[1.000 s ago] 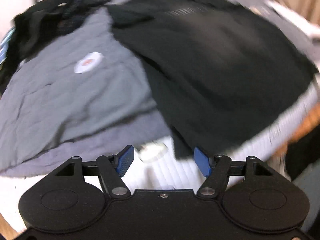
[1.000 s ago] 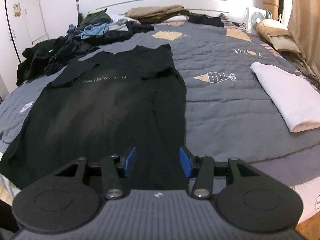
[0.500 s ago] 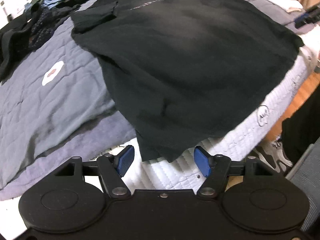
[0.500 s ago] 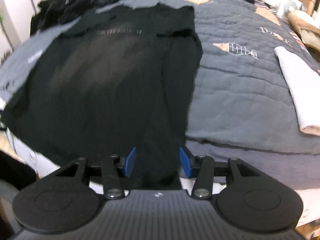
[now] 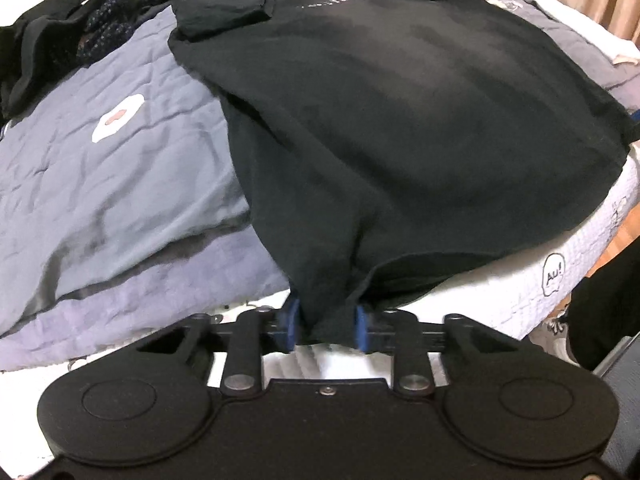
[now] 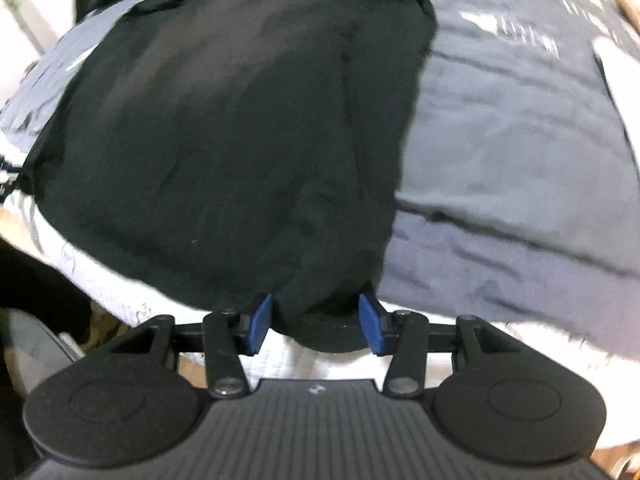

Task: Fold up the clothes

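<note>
Our left tongs (image 5: 326, 328) clench the black shirt's (image 5: 400, 120) hem corner, while our right tongs (image 6: 316, 324) sit released around its other corner.

Your right wrist view is smeared by motion: the pale print on the quilt (image 6: 520, 32) at one o'clock cannot be made out, and the line of lettering across the black T-shirt (image 6: 240, 120) is unreadable. In your left wrist view the same lettering is too small to read. The shirt's hem corner hides the inner faces of the left gripper (image 5: 326, 326) pads. The clothes pile (image 5: 80, 20) at eleven o'clock and the white folded cloth (image 5: 580, 24) at two o'clock run off the frame.
</note>
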`<state>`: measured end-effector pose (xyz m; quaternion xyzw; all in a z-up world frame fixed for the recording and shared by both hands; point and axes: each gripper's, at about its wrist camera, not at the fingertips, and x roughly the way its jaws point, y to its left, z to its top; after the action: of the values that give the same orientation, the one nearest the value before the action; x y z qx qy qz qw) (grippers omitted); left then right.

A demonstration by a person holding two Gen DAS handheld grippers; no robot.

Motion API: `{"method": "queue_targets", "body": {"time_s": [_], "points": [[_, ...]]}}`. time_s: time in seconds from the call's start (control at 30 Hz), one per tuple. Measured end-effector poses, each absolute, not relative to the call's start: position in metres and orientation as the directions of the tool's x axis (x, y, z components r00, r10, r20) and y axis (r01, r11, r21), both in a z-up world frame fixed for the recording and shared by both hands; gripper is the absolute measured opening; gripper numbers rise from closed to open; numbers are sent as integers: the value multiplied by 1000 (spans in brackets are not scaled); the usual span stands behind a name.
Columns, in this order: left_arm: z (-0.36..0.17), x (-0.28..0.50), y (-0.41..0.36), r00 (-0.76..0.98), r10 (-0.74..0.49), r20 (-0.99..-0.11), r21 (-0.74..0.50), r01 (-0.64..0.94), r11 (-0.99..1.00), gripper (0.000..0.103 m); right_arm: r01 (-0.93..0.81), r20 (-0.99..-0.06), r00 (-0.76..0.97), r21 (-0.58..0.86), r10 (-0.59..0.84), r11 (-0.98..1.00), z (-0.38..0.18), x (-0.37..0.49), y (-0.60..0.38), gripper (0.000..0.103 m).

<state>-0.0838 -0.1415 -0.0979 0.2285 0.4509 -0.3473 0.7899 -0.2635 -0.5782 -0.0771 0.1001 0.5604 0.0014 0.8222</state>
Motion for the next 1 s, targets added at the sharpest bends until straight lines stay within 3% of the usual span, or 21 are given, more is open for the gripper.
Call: {"method": "queue_targets", "body": {"time_s": [0.03, 0.07, 0.1, 0.3, 0.47, 0.73, 0.83, 1.0], "points": [[-97, -83, -141, 349, -349, -870, 38, 753, 657, 21, 128, -916, 380, 194, 132, 973, -80, -264, -581, 31], [-96, -82, -140, 345, -359, -867, 24, 750, 661, 19, 142, -912, 385, 208, 139, 968, -82, -264, -582, 10], [-91, -81, -136, 340, -380, -860, -2, 743, 669, 17, 154, -910, 390, 217, 143, 964, -84, -264, -584, 3], [-63, -72, -115, 322, -500, -804, -158, 695, 702, 10, 244, -813, 558, 351, 165, 904, -56, -286, -599, 2], [-10, -65, -85, 380, -598, -705, -254, 653, 714, 9, 227, -684, 708, 456, 176, 860, -3, -310, -606, 2], [59, -78, -72, 467, -661, -588, -237, 682, 692, 6, 148, -543, 823, 487, 165, 861, 67, -323, -595, 2], [57, -84, -67, 468, -644, -605, -221, 679, 700, 6, 133, -544, 823, 460, 161, 878, 72, -327, -589, 2], [25, -82, -68, 427, -593, -683, -202, 669, 715, 6, 186, -642, 756, 393, 125, 900, 48, -326, -595, 2]]}}
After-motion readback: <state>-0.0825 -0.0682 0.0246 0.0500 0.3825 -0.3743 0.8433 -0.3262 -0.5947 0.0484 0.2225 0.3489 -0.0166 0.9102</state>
